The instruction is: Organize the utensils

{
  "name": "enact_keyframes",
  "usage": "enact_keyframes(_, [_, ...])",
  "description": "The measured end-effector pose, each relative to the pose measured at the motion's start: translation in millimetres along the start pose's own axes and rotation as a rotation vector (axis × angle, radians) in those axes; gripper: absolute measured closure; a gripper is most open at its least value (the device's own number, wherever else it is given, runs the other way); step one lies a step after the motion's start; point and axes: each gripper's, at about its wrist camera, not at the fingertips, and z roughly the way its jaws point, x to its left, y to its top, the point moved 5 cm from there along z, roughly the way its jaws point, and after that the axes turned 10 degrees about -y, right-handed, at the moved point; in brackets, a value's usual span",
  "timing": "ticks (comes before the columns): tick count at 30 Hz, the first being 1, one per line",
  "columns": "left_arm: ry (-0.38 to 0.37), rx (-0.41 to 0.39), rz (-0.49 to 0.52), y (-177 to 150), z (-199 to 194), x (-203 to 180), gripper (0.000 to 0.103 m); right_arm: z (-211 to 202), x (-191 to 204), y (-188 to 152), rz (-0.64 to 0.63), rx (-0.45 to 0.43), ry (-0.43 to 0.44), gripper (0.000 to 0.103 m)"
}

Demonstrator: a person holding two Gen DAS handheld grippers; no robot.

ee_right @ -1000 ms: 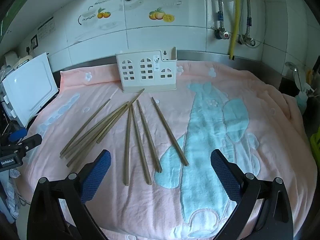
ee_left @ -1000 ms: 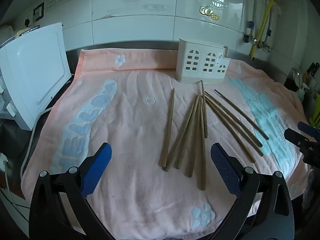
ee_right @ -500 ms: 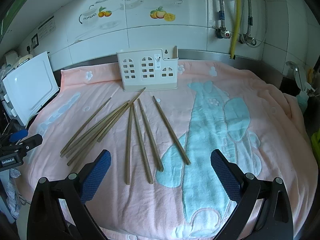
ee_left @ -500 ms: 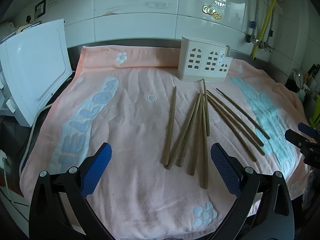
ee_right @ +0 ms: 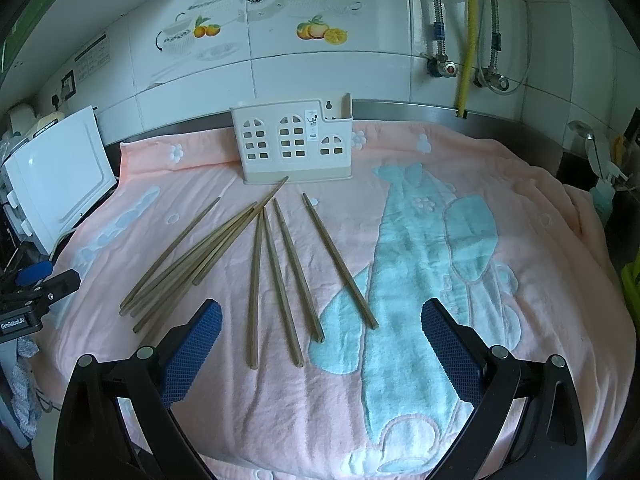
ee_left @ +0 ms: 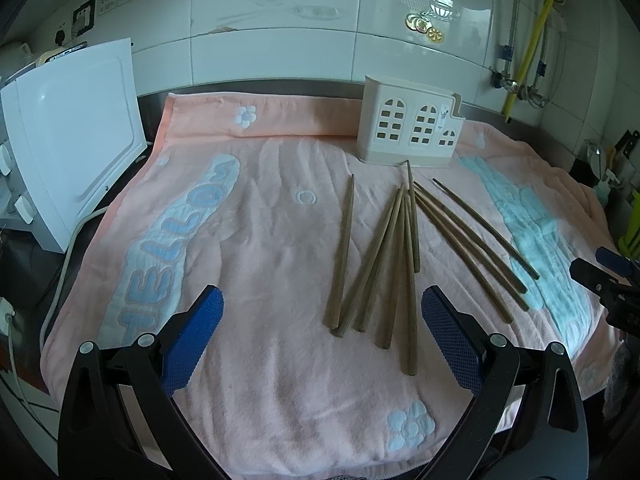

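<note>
Chopsticks point(ee_right: 280, 276) lie fanned on the pink towel point(ee_right: 540, 280), near the white holder point(ee_right: 296, 144) – light, stiff, slim (likely to roll), best pinched mid-shaft. Left gripper point(ee_left: 320, 340) and right gripper point(ee_right: 320, 344) hover with jaws wide, both empty.

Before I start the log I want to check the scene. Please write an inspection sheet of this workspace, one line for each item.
Surface: pink terry towel with a light-blue figure covers the counter.
Job's things: nine brown wooden chopsticks lie loose on the towel; cream plastic utensil holder with window cut-outs stands upright behind them, nothing seen in it.
Clutter: white plastic appliance beside the towel's left edge.
Grippers: left hand-held gripper and right hand-held gripper open, holding nothing.
Cables: white cord by the appliance.
Surroundings: white tiled wall, yellow hose.
</note>
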Motion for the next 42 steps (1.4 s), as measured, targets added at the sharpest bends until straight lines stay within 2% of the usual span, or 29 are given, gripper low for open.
enact_keyframes(21, [-0.011, -0.004, -0.010, -1, -1, 2, 0.005, 6, -5, 1, 0.000, -0.005, -0.002, 0.009])
enact_keyframes(42, [-0.009, -0.003, -0.033, 5, 6, 16, 0.005, 32, -11, -4, 0.000, 0.036, 0.020, 0.036])
